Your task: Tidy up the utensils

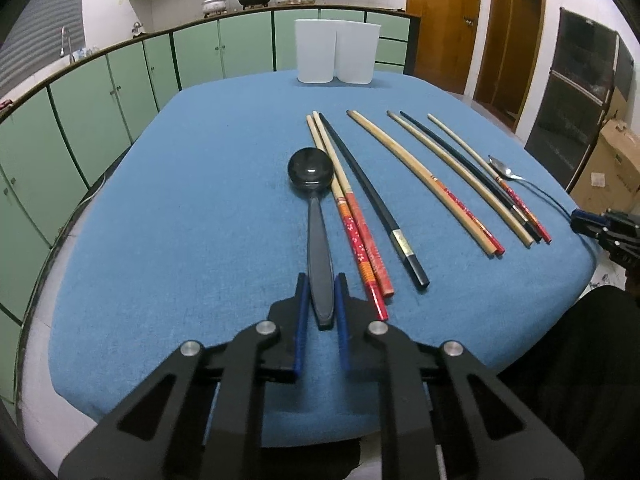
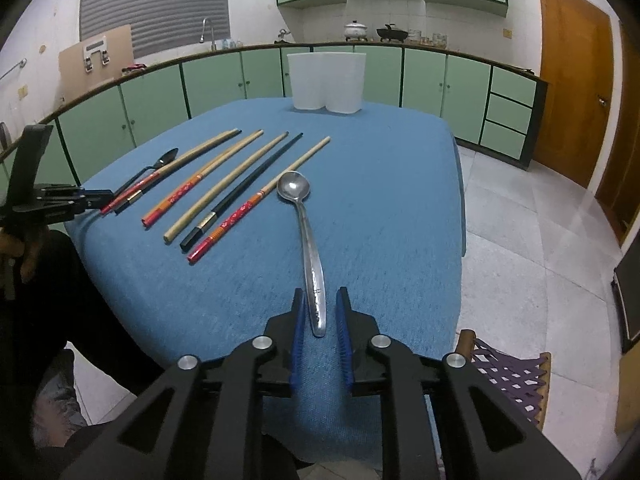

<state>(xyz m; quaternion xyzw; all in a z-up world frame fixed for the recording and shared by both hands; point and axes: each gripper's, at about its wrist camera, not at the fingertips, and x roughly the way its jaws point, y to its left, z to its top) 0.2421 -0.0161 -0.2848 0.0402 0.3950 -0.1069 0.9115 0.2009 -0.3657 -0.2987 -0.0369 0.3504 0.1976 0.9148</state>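
A black spoon (image 1: 316, 200) lies on the blue cloth (image 1: 180, 220), bowl away from me. My left gripper (image 1: 321, 280) is shut on the end of its handle, with both blue pads against it. In the right wrist view a metal spoon (image 2: 304, 224) lies the same way. My right gripper (image 2: 320, 294) straddles its handle end with the jaws narrow. The handle sits by the left pad, and a strip of cloth shows before the right pad. Several chopsticks (image 1: 420, 184) lie in a row between the two spoons. Each view shows the other gripper at its edge (image 1: 588, 222) (image 2: 92, 196).
Two white upright holders (image 1: 336, 52) (image 2: 326, 80) stand side by side at the table's far edge. Green cabinets (image 2: 200, 80) run behind the table. A cardboard box (image 1: 612, 168) and a woven stool (image 2: 508, 376) stand on the floor to the right. A hand (image 2: 16, 248) holds the left gripper.
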